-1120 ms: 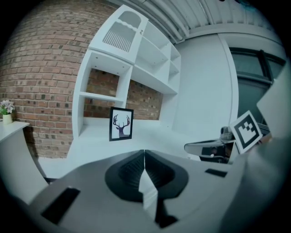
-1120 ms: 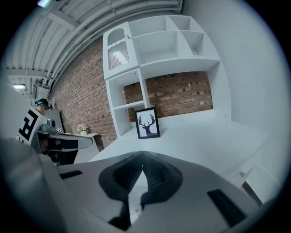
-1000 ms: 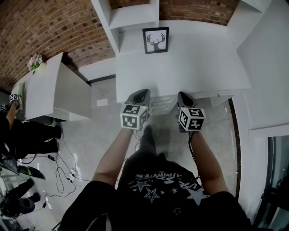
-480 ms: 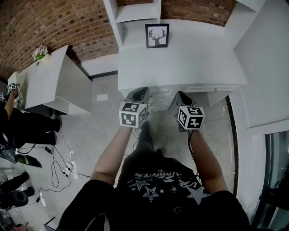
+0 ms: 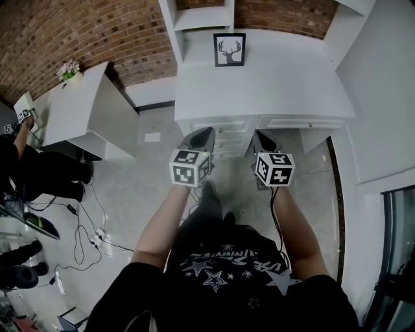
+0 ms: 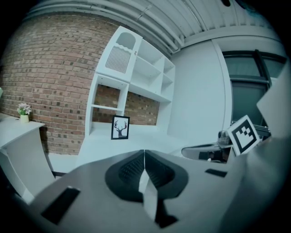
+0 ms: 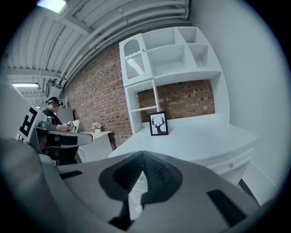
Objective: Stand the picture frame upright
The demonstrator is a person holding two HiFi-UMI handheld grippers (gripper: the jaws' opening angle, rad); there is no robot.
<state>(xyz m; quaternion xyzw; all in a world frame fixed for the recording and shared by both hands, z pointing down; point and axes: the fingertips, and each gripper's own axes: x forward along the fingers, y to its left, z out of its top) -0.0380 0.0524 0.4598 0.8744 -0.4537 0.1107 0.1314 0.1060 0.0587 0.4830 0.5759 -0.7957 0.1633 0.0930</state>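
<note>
Head view: I find the picture frame standing upright at the tabletop rear, beside the shelf. Left gripper and right gripper, jaws clenched empty, hover well apart from it. Risk: any touch could topple it.
</note>
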